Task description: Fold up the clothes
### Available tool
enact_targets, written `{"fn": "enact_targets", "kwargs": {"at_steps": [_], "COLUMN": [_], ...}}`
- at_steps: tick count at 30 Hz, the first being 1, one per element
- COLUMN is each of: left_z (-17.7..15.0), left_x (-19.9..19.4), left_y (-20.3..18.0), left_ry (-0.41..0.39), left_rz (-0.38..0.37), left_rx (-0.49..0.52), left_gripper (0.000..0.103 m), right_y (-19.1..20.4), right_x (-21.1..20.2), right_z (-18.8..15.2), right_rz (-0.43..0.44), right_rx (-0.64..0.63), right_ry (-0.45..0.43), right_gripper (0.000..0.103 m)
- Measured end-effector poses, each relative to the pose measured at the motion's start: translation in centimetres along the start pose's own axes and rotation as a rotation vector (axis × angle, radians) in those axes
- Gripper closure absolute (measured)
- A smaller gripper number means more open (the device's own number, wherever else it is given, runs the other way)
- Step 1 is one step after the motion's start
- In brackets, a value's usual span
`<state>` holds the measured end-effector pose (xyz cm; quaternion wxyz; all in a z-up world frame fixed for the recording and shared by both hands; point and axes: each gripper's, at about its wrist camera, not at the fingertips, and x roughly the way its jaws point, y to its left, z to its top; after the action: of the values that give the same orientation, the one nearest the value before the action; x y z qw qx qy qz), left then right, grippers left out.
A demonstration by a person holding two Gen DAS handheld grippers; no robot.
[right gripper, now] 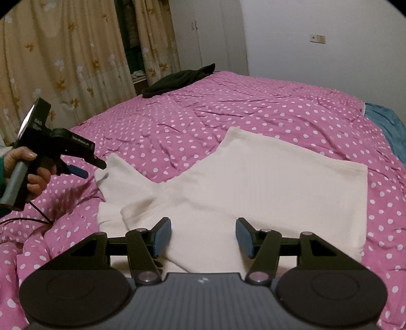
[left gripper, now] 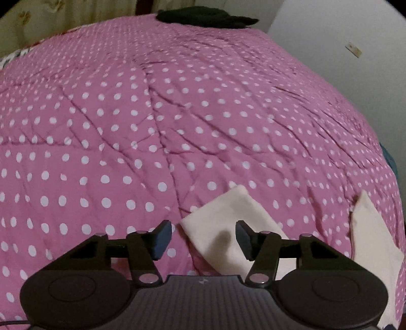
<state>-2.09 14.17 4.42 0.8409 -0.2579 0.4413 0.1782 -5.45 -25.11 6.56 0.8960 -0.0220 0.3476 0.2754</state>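
Observation:
A cream-white garment [right gripper: 266, 182] lies flat on the pink polka-dot bedspread [right gripper: 228, 114], one sleeve [right gripper: 121, 177] stretched to the left. My right gripper [right gripper: 203, 236] is open and empty, just above the garment's near edge. My left gripper [left gripper: 203, 237] is open and empty, with the sleeve end [left gripper: 223, 228] lying between and below its fingers. In the right wrist view the left gripper [right gripper: 86, 168] hovers by the sleeve end, held in a hand. Another part of the garment [left gripper: 373, 241] shows at the right of the left wrist view.
A dark garment [right gripper: 177, 80] lies at the bed's far edge, also in the left wrist view [left gripper: 203, 16]. Floral curtains [right gripper: 63, 63] hang on the left, a white wall [right gripper: 330, 50] is on the right. A blue cloth [right gripper: 385, 121] lies at the bed's right edge.

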Motion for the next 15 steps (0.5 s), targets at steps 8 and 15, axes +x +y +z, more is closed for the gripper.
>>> {"fn": "enact_targets", "kwargs": {"at_steps": [8, 15], "left_z": [-0.6, -0.7], "left_x": [1.5, 0.8], "left_y": [1.4, 1.1], "left_ry": [0.019, -0.022], "left_rz": [-0.02, -0.07], "left_rx": [-0.067, -0.047], "left_gripper": [0.055, 0.092], "right_y": [0.1, -0.1], "right_x": [-0.2, -0.6], "right_z": [0.1, 0.1], "right_rz": [-0.002, -0.01], "right_rx": [0.004, 0.022], "right_ry": [-0.005, -0.012], "right_gripper": [0.044, 0.041]}}
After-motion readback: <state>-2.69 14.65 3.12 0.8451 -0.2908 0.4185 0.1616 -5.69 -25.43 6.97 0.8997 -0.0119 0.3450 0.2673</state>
